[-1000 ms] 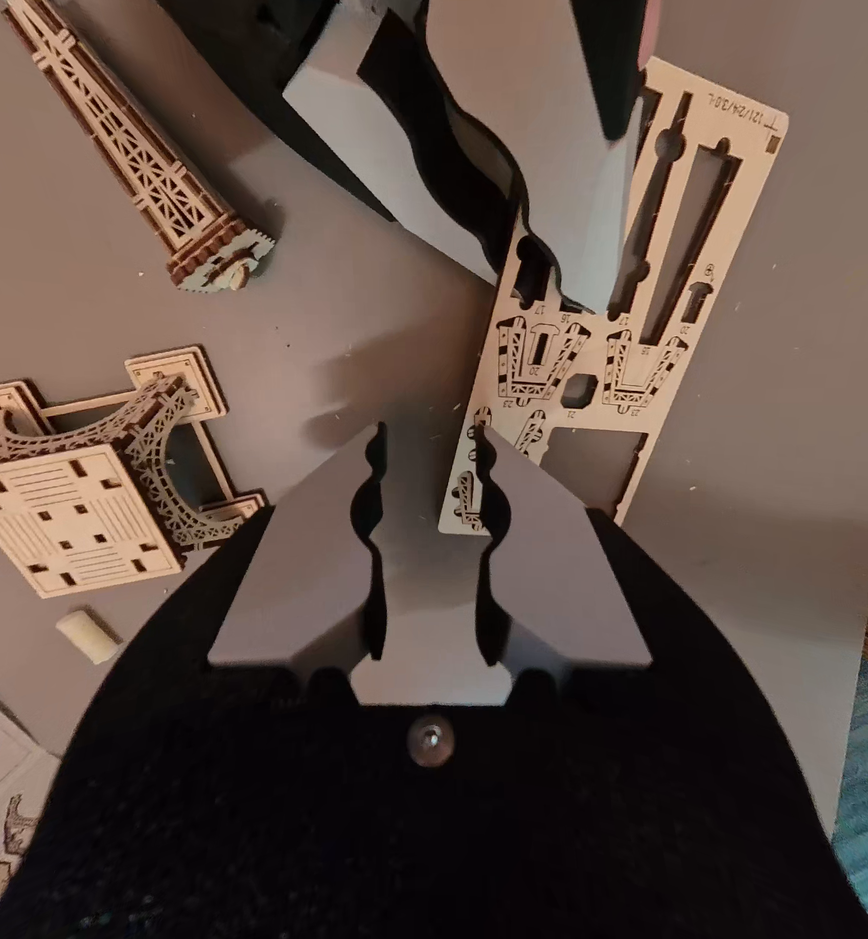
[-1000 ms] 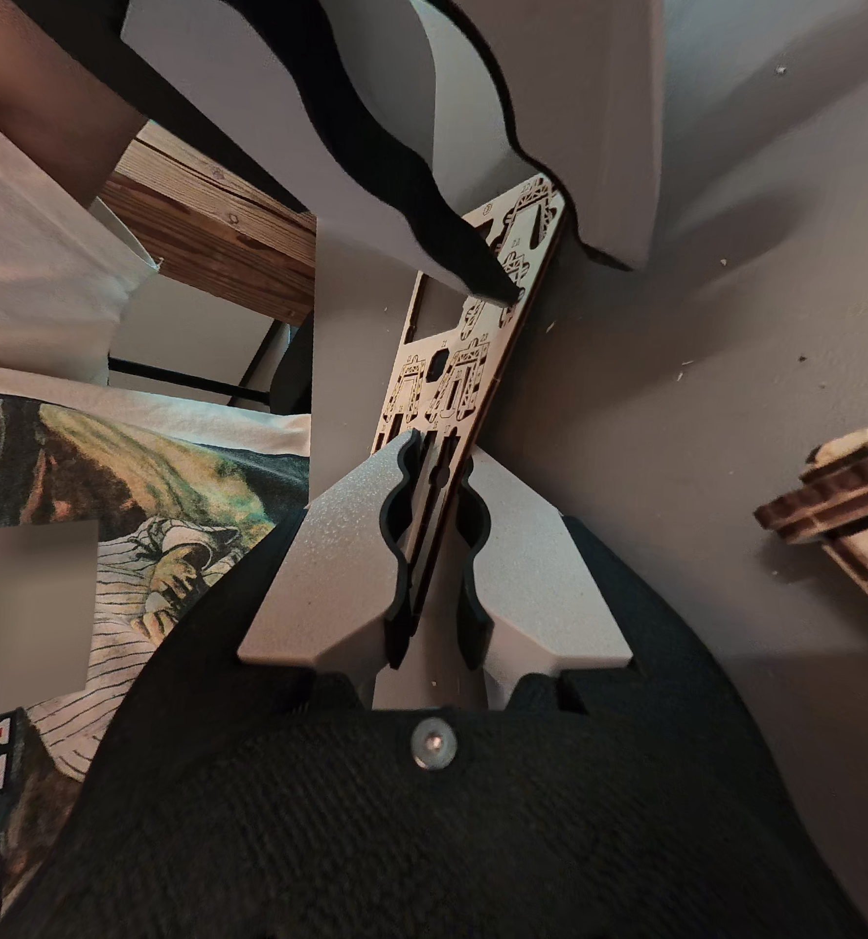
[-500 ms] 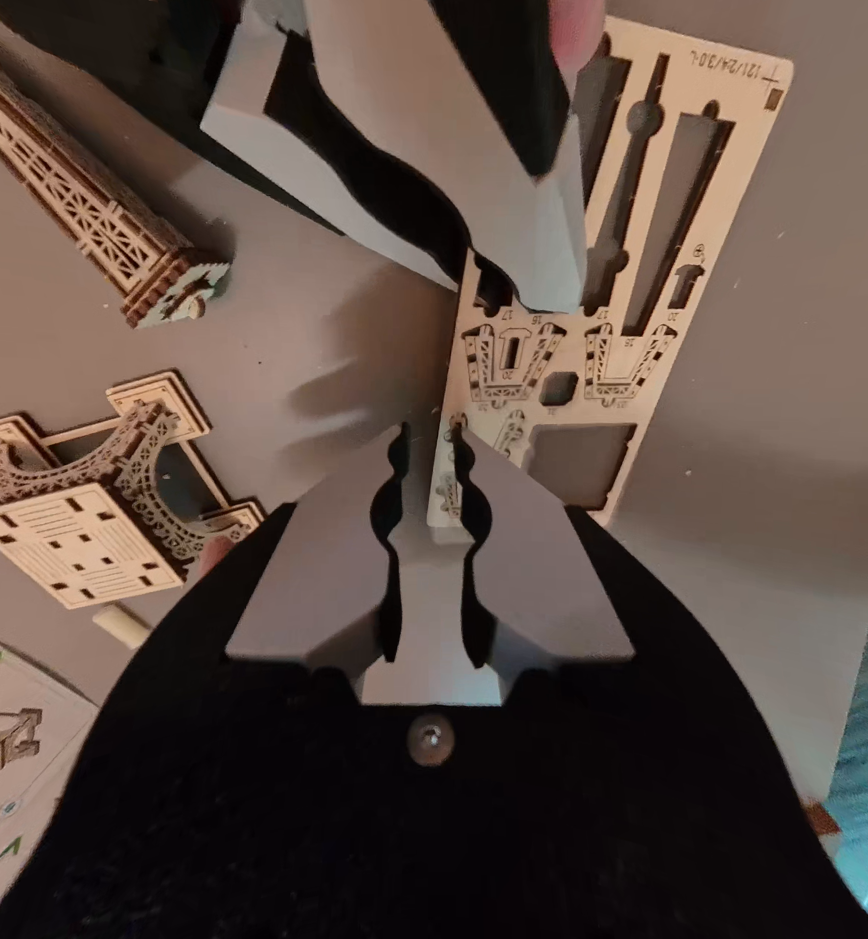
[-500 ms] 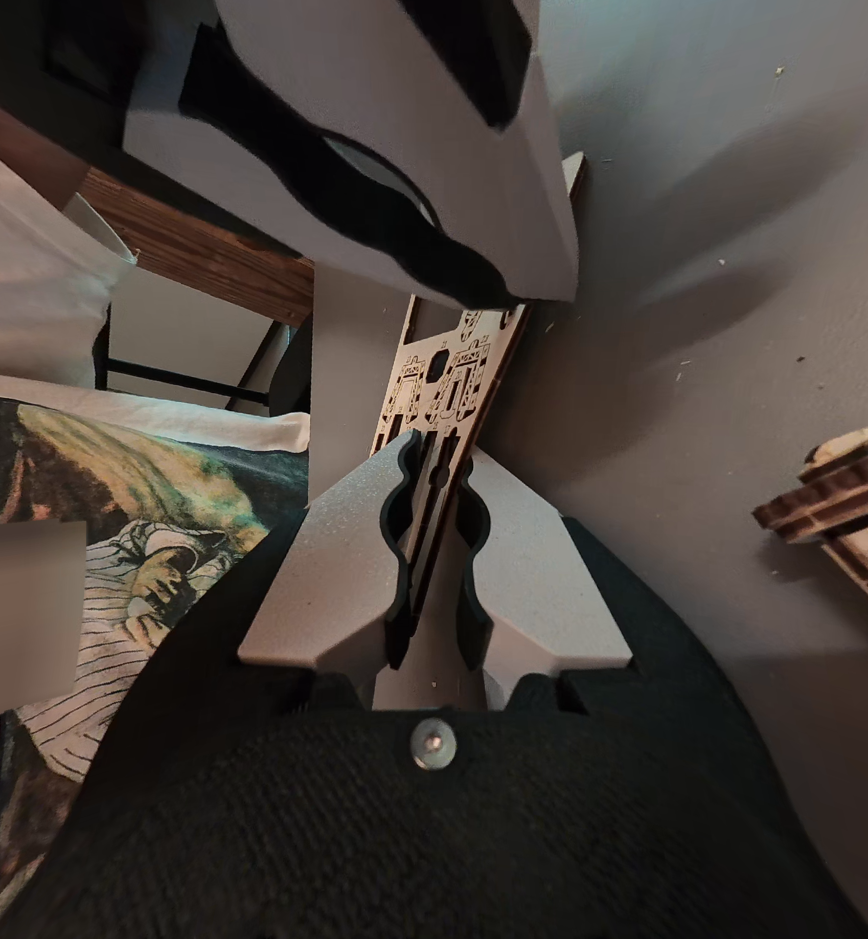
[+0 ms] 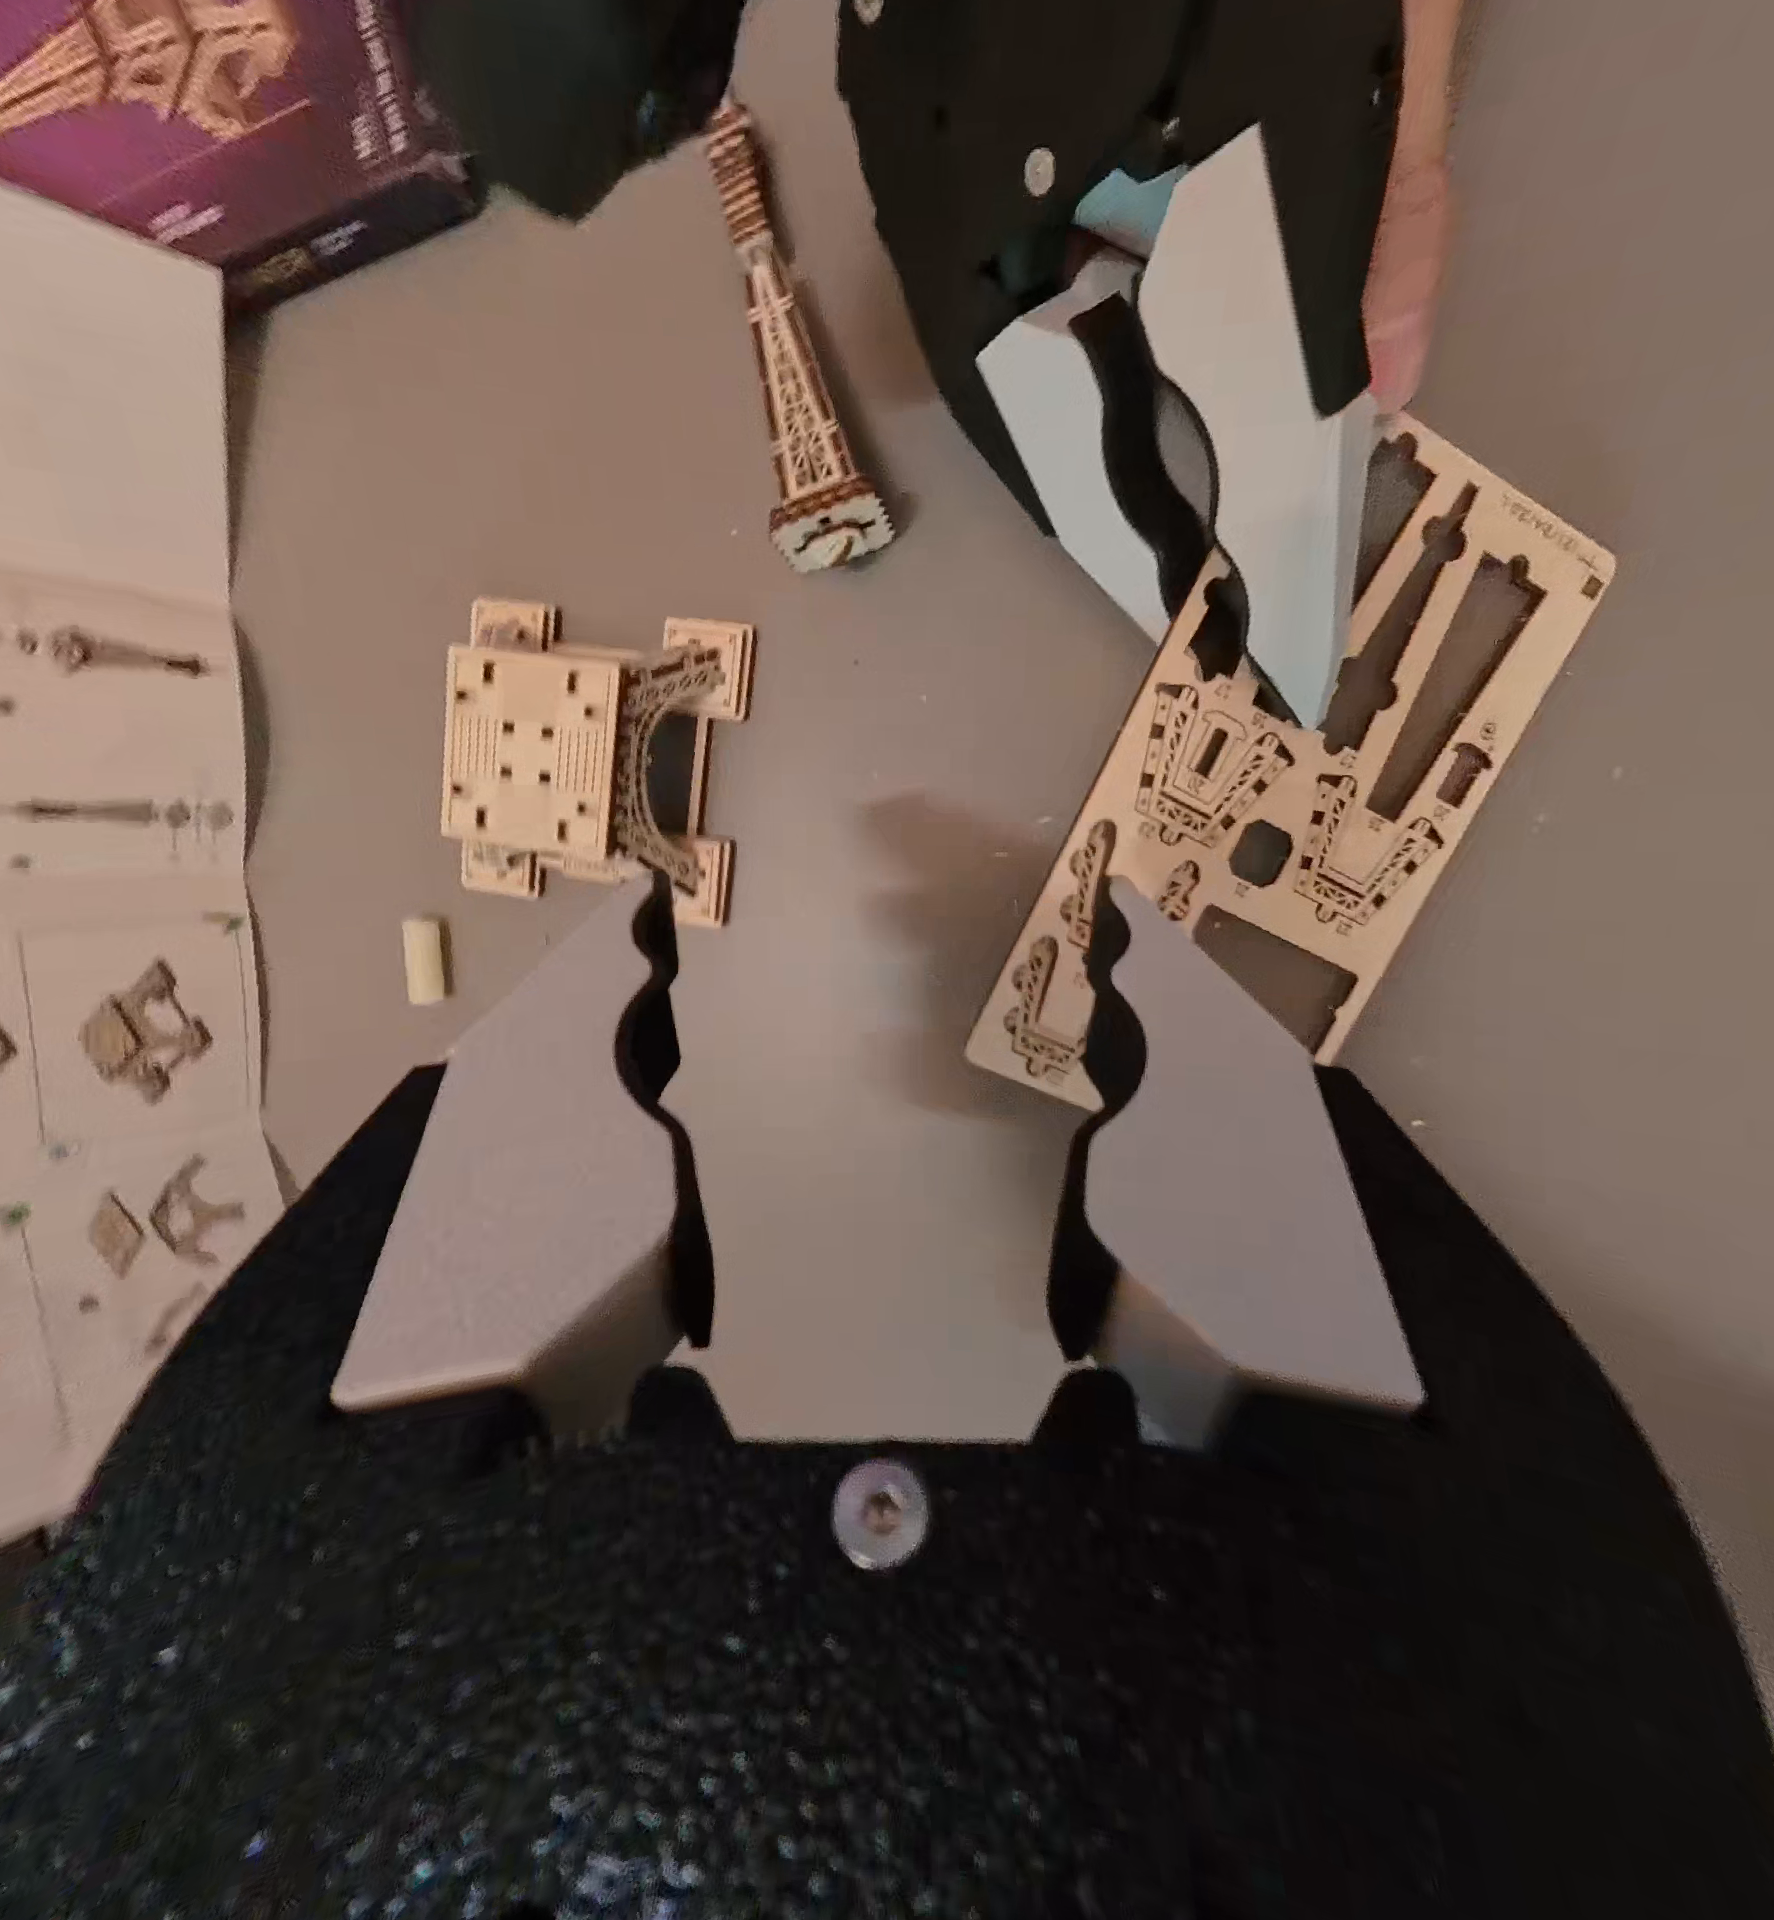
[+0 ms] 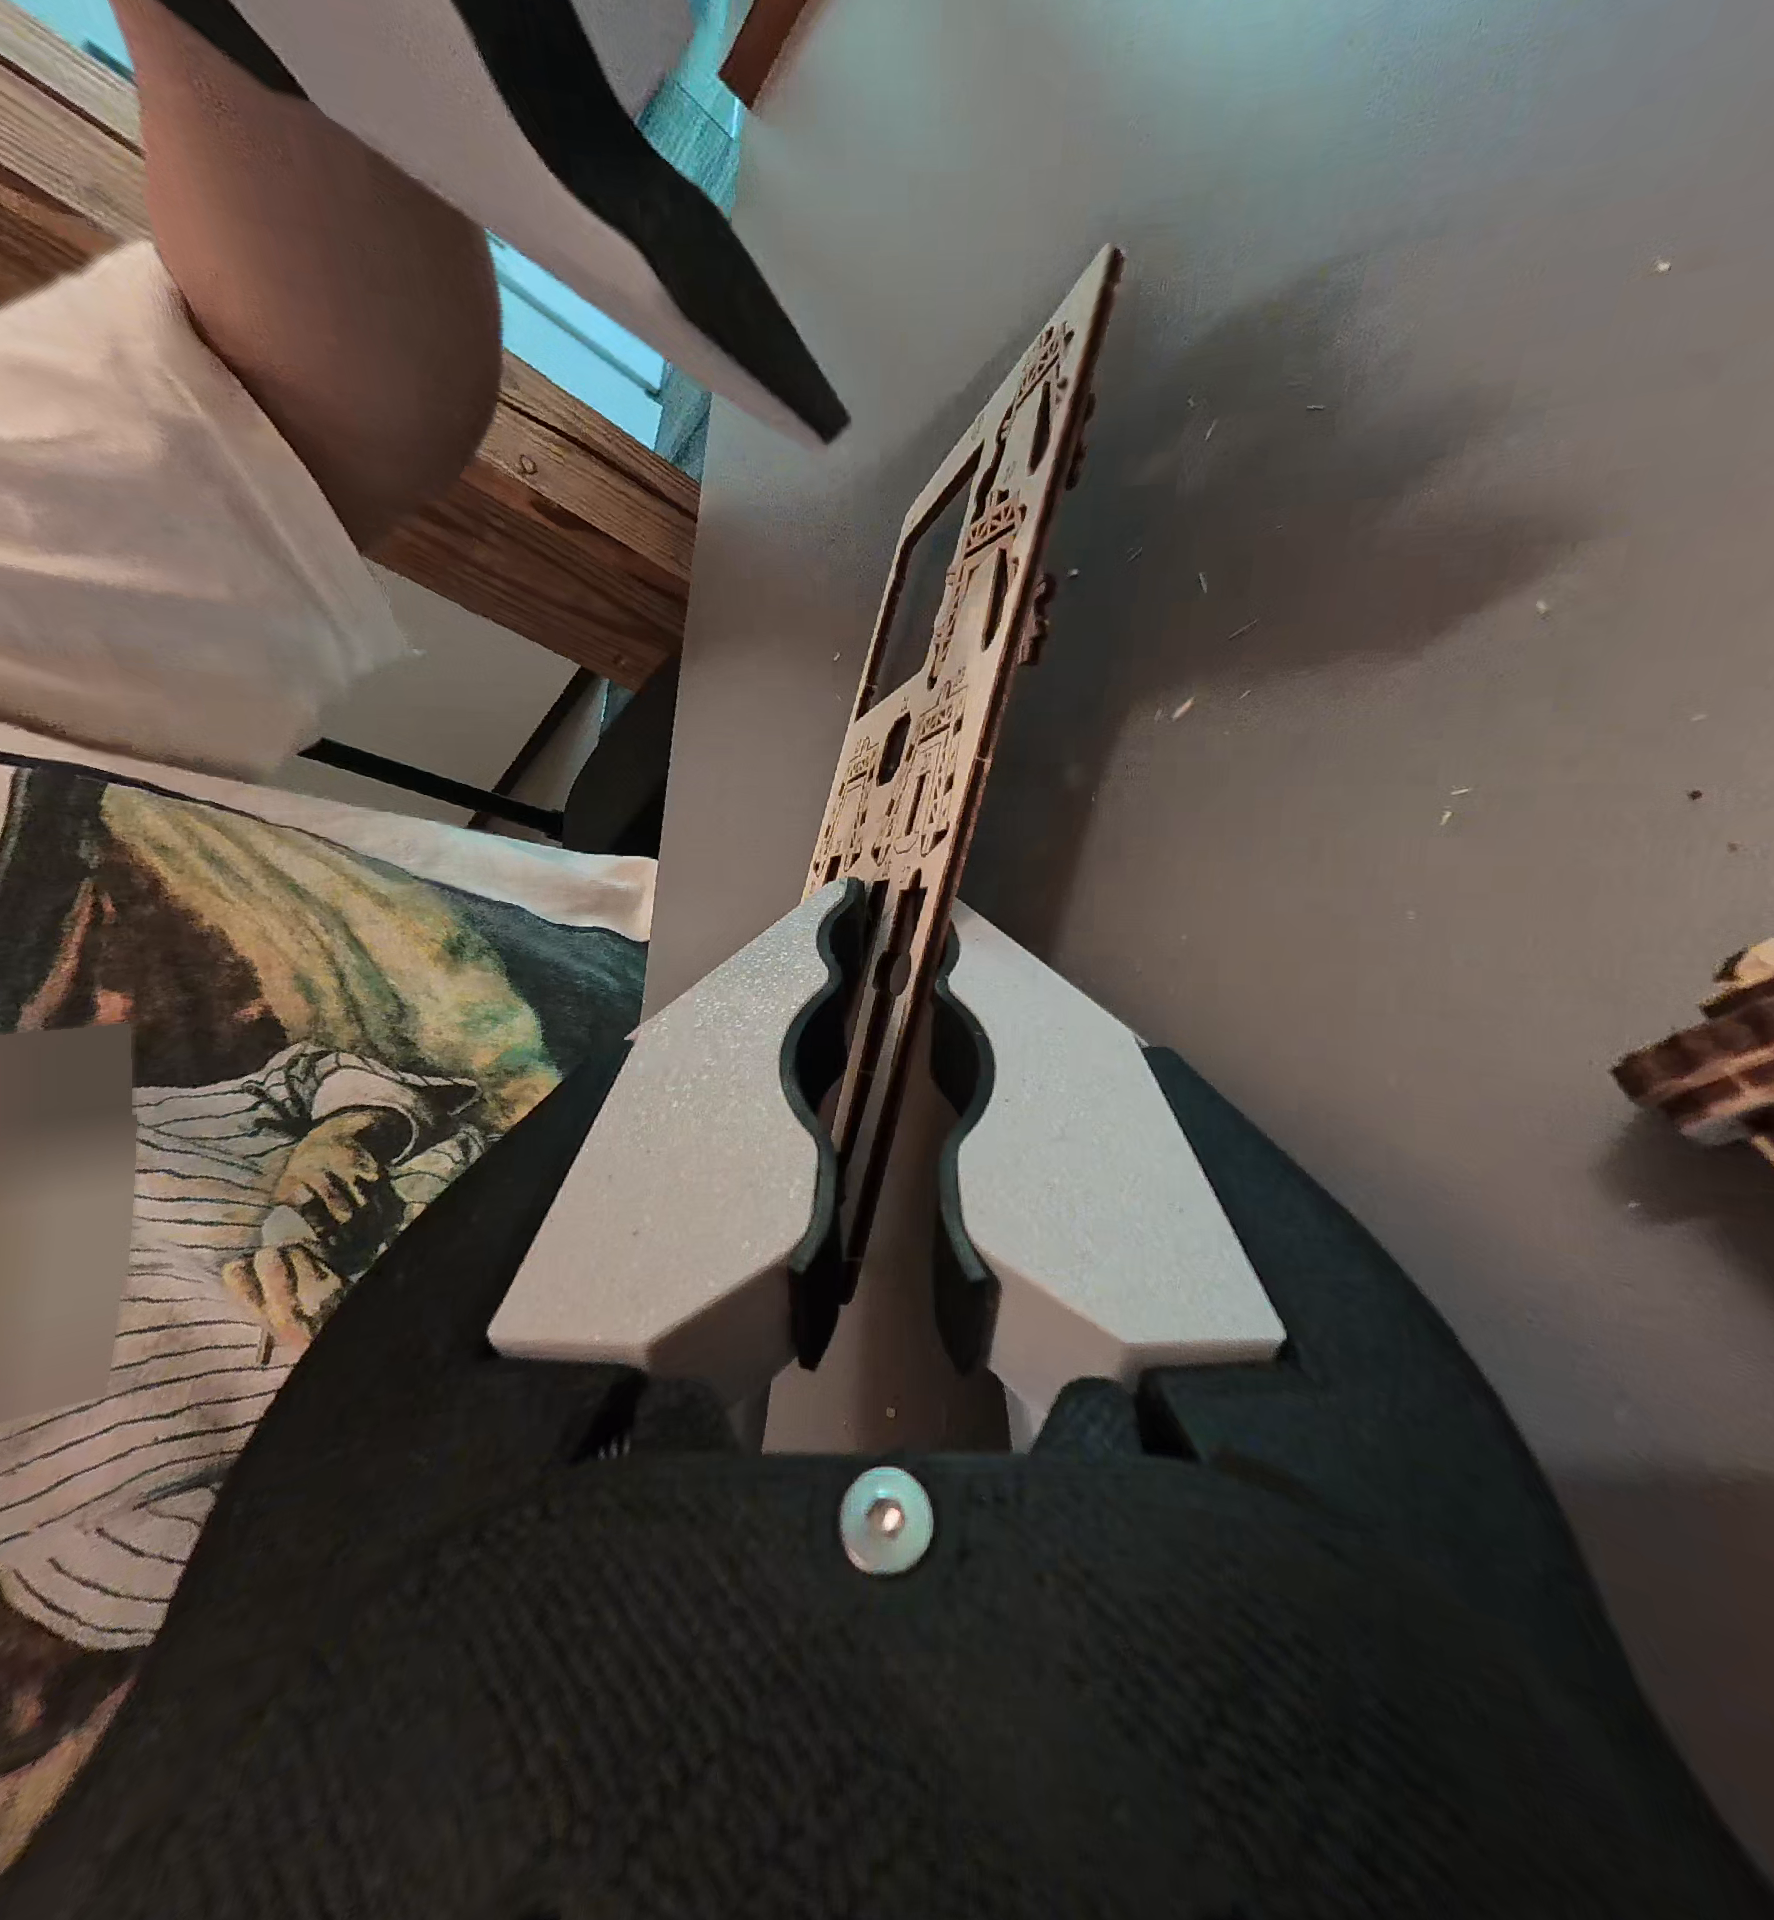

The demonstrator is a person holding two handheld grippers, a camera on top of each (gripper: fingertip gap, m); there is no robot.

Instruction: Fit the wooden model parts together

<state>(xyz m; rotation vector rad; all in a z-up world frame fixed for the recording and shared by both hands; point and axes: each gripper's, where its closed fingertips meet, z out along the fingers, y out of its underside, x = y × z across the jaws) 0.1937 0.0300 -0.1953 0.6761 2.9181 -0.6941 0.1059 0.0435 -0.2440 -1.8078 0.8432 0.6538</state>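
Right gripper (image 6: 888, 1049) pinching the wooden parts sheet (image 5: 1309, 769)

The sheet's long axis runs straight out from the fingers, edge on the grey table (image 5: 841, 436) (tilted); left gripper (image 5: 888, 904) spread wide, empty.

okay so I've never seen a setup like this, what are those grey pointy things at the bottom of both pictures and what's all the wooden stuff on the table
The grey wedges are the two fingers of hand-held grippers; a person carries one in each hand, and a camera on each looks forward along its fingers. So each picture is one gripper's own view.

In the left wrist view, the left gripper is open and holds nothing. On the grey table below it lie a wooden tower base, a slim tower spire, a small pale peg, a paper instruction sheet and a purple box.

In the right wrist view, the right gripper is shut on a thin wooden parts sheet, held on edge above the table. The left wrist view shows that sheet face on.
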